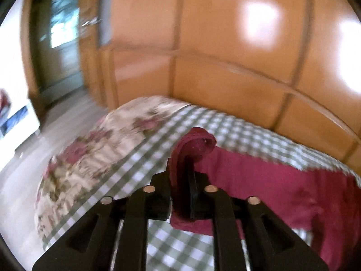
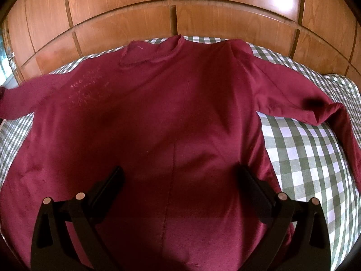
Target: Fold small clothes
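The dark red long-sleeved cotton shirt [image 2: 158, 113] lies spread on the green-and-white checked bed [image 2: 304, 158]. The left gripper [image 1: 182, 180] fingers pinch a sleeve end, lifted; the right gripper [image 2: 180, 187] hovers wide, empty. The sleeve fold looks underway; next, lay it across the body.

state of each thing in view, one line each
dark red long-sleeved cotton shirt: spread flat on the bed, one sleeve end lifted
left tongs: narrow gap, red sleeve end between the fingers
right tongs: wide open above the shirt, holding nothing
green and white checked bedsheet: under the shirt
floral pillow: lying at the bed edge
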{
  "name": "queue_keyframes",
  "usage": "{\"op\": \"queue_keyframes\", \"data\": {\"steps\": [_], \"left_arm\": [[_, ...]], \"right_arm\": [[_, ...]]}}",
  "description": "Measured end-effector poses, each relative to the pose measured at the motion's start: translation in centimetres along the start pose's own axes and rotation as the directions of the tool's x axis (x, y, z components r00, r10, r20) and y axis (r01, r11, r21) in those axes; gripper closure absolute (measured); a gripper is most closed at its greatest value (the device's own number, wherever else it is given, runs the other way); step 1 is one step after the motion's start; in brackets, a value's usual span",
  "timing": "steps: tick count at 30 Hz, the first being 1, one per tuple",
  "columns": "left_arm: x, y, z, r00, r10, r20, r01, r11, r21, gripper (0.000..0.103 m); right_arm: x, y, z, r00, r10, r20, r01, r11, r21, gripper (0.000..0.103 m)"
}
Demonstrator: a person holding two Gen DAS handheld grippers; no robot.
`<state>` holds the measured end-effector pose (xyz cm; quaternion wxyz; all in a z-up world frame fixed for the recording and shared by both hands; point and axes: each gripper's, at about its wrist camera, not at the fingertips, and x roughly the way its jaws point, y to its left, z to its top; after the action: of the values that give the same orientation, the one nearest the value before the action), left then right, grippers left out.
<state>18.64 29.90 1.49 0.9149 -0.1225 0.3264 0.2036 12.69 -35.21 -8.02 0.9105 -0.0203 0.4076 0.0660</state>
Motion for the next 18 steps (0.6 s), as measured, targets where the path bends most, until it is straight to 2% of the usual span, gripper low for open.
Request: {"op": "queue_keyframes", "data": {"steps": [1, 2, 3, 5, 7, 9, 11, 13, 14, 15, 16, 17, 18], "left_arm": [[0.4, 0.5, -0.2, 1.0, 0.008, -0.009, -0.008, 1.0, -0.028, 0.052], [0.6, 0.9, -0.6, 1.0, 0.014, -0.013, -0.014, 0.998, -0.055, 0.037], [0.4, 1.2, -1.3, 1.0, 0.021, -0.001, -0.021, 0.996, -0.091, 0.018], [-0.4, 1.0, -2.9, 0.999, -0.01, 0.039, 0.014, 0.994, -0.108, 0.018], [-1.0, -0.2, -4.6, 0.998, -0.06, 0.02, 0.062, 0.995, -0.079, 0.018], [-1.9, -2.0, -6.8, 0.985, -0.171, -0.026, 0.17, 0.984, -0.052, 0.017], [-2.9, -4.0, -9.1, 0.954, -0.286, -0.087, 0.286, 0.958, -0.016, 0.018], [-4.6, -6.2, -11.8, 0.903, -0.399, -0.158, 0.409, 0.912, 0.039, 0.018], [-5.8, -7.4, -13.6, 0.872, -0.449, -0.196, 0.47, 0.879, 0.075, 0.018], [-6.5, -8.1, -14.6, 0.853, -0.472, -0.223, 0.501, 0.859, 0.1, 0.018], [-7.6, -9.1, -16.3, 0.819, -0.509, -0.264, 0.554, 0.821, 0.137, 0.018], [-8.3, -9.5, -17.1, 0.8, -0.529, -0.282, 0.582, 0.799, 0.153, 0.018], [-9.4, -10.2, -18.6, 0.769, -0.556, -0.316, 0.624, 0.76, 0.18, 0.018]], "right_arm": [[0.0, 0.0, 0.0, 1.0, -0.001, 0.0, 0.001, 1.0, 0.0, 0.002], [0.0, 0.0, -0.1, 1.0, -0.001, 0.001, 0.001, 1.0, 0.0, 0.002], [0.0, 0.0, -0.1, 1.0, 0.0, 0.002, 0.0, 1.0, 0.001, 0.002], [0.0, -0.1, -0.2, 1.0, 0.004, 0.004, -0.004, 1.0, 0.004, 0.002], [-0.1, -0.2, -0.3, 1.0, 0.006, 0.015, -0.006, 1.0, 0.008, 0.002], [-0.4, -0.3, -0.3, 0.999, 0.012, 0.035, -0.013, 1.0, 0.018, 0.002], [-1.4, -0.9, -0.4, 0.996, 0.038, 0.079, -0.042, 0.998, 0.051, 0.002], [-3.3, -2.4, -0.7, 0.985, 0.08, 0.15, -0.099, 0.987, 0.124, 0.003], [-4.4, -3.4, -0.9, 0.978, 0.099, 0.182, -0.128, 0.979, 0.157, 0.003], [-5.6, -4.5, -1.2, 0.971, 0.114, 0.21, -0.154, 0.97, 0.186, 0.004], [-6.6, -5.4, -1.4, 0.968, 0.115, 0.222, -0.16, 0.967, 0.196, 0.007], [-7.6, -6.2, -1.7, 0.968, 0.108, 0.226, -0.153, 0.969, 0.194, 0.012], [-8.6, -7.0, -2.2, 0.969, 0.107, 0.221, -0.149, 0.971, 0.185, 0.015]]}}
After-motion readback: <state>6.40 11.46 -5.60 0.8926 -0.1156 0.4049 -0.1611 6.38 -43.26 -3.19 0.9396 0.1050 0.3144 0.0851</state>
